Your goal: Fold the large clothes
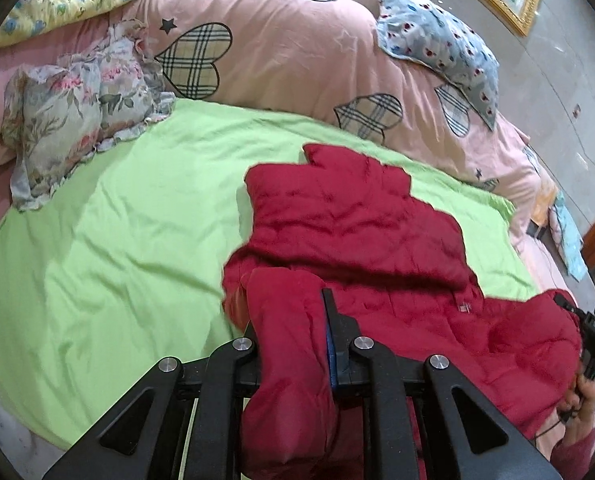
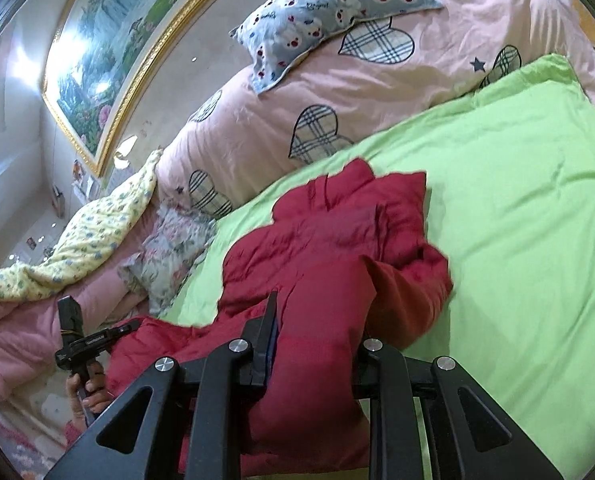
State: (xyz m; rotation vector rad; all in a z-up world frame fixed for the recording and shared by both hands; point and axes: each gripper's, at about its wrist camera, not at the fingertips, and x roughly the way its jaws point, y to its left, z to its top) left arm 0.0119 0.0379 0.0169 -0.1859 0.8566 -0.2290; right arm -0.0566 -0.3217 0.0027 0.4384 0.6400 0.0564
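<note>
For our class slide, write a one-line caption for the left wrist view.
Left claw shut on a fold of the red padded jacket spread over the green sheet, pink heart-print quilt behind.

Left wrist view rides just behind its own fingers, angled down across the green sheet (image 1: 109, 208) toward the pink duvet (image 1: 297, 52). Right wrist view, equally close, faces the same bedding from the opposite side. Both share the red jacket (image 1: 357, 216) and each other's gripper at frame edge.
</note>
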